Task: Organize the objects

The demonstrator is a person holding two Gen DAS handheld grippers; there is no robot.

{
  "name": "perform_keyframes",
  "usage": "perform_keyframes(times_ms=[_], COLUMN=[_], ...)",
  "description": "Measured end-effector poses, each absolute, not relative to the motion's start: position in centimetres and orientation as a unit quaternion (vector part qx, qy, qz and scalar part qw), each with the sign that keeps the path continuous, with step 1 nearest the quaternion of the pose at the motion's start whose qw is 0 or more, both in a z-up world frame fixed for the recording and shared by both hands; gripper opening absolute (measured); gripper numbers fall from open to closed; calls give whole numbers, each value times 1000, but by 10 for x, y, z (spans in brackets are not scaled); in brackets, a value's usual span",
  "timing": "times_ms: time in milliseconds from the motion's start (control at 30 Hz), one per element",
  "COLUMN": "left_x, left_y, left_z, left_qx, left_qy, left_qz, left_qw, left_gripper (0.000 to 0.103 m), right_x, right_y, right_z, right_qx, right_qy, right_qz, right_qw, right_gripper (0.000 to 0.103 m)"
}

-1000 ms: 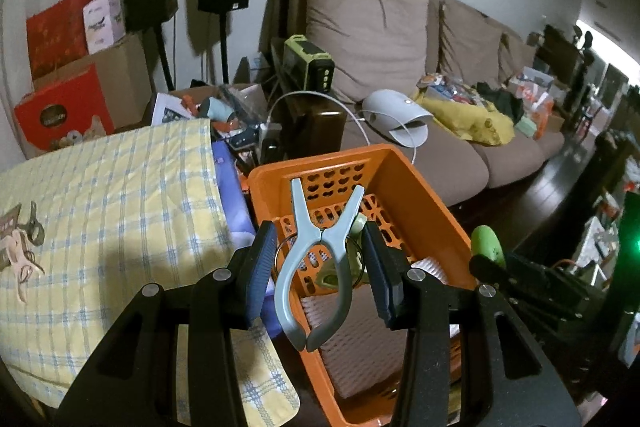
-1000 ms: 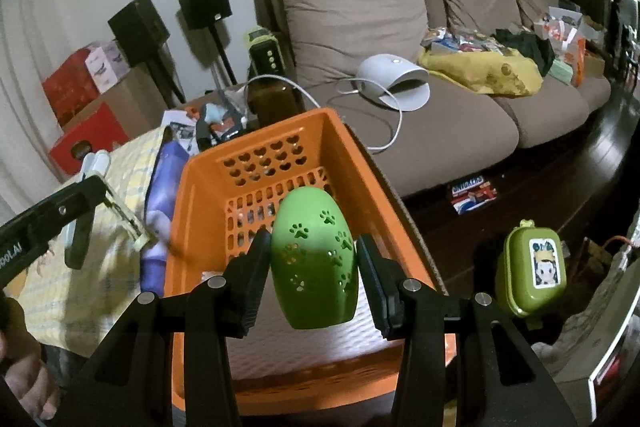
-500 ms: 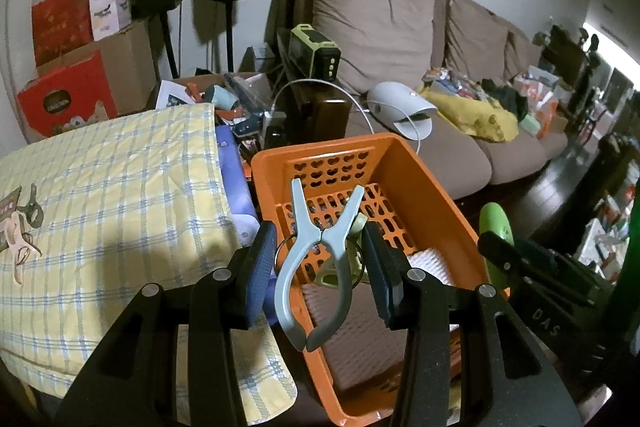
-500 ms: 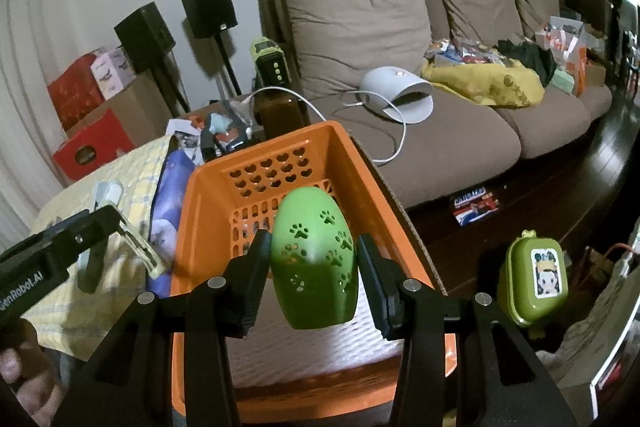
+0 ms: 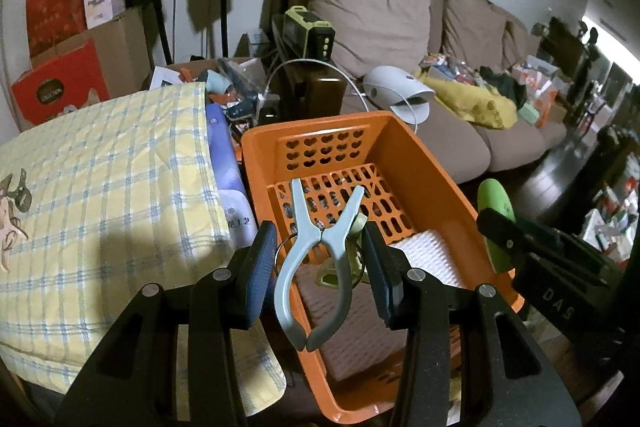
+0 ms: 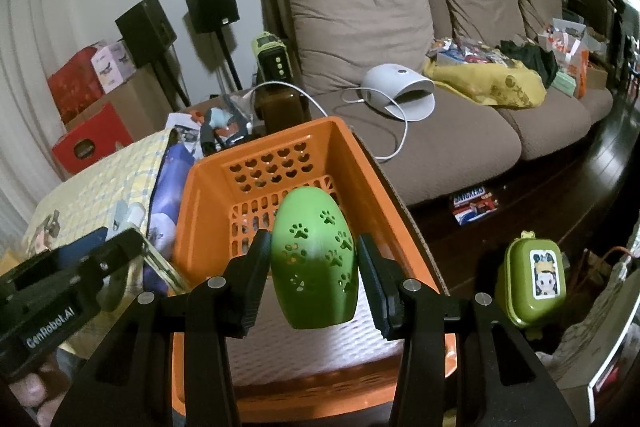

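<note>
Hovering over the orange basket, 2 loads wait to go in. The green egg-shaped case, dotted with paw-print cutouts, sits upright between the right gripper pads, squeezed on both flanks, jaws part-open around its width. It hangs above the basket's near half, over the white mat on the floor, likely poised for a drop.

Over on the left gripper, a pale blue clothes peg dangles with its handles up and tip down, joined to a wire ring and a yellow-green clip behind. The jaws stand part-open around that bunch; the right pad seems to press the clip, the left pad's contact I cannot tell. The bunch hangs above the basket's near-left corner, just beside the yellow checked quilt. Behind, the brown sofa stretches away.
</note>
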State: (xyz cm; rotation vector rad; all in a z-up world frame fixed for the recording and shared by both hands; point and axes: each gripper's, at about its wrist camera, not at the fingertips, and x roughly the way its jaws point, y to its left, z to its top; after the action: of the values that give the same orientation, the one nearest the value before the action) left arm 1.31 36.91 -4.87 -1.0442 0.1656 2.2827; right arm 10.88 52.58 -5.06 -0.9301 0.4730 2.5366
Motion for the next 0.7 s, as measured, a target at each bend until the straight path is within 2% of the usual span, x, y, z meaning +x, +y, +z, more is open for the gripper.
perform_keyframes(times_ms=[700], left_x=[19], left_y=[369], left_z=[-76], left_qx=[-424], left_qy=[67], left_qz=[846], left_qw=[316], left_gripper=[41], right_x=[100], right_y=[528], right_z=[-66], right_qx=[-373], right_qy=[162], right_qz=[889], right_qw=[211], right_gripper=[45])
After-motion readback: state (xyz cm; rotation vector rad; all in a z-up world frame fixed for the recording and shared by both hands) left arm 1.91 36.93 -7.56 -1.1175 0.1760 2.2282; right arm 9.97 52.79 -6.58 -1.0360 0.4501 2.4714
